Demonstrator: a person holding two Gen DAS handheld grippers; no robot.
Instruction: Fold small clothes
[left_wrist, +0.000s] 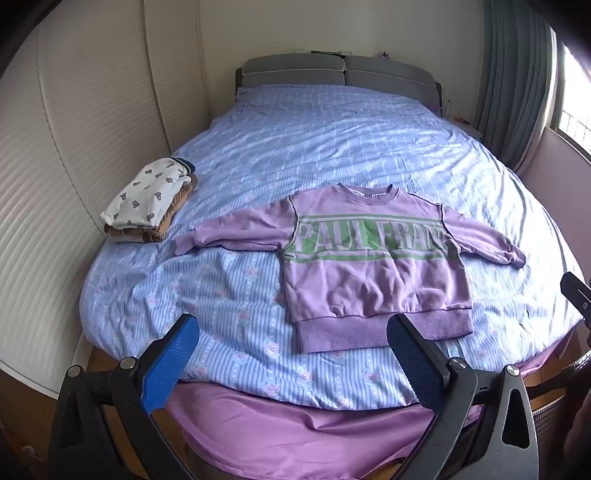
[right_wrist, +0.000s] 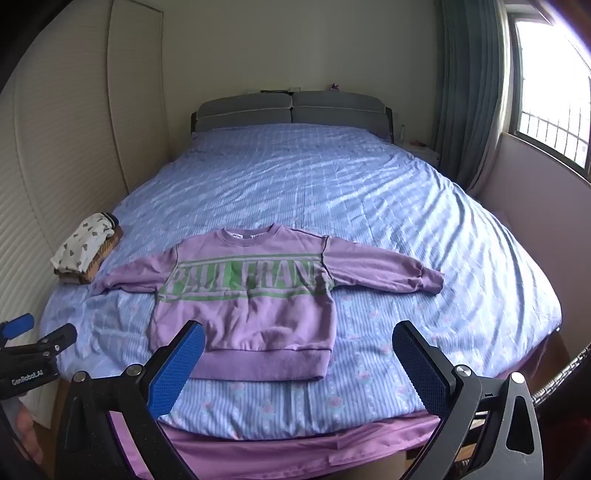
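A small lilac sweatshirt (left_wrist: 369, 266) with a green "PAUL FRANK" band lies flat and face up near the foot of the bed, both sleeves spread out; it also shows in the right wrist view (right_wrist: 255, 295). My left gripper (left_wrist: 293, 328) is open and empty, hovering before the foot of the bed, left of the sweatshirt's hem. My right gripper (right_wrist: 299, 339) is open and empty, hovering in front of the hem's right half. The left gripper (right_wrist: 37, 332) shows at the left edge of the right wrist view.
A stack of folded clothes (left_wrist: 151, 201), a white printed piece on top of a brown one, lies at the bed's left edge (right_wrist: 86, 251). The bed has a blue striped floral cover (left_wrist: 314, 147) over a purple sheet (left_wrist: 295, 435). A wardrobe stands left, a grey headboard (right_wrist: 291, 110) behind, a window right.
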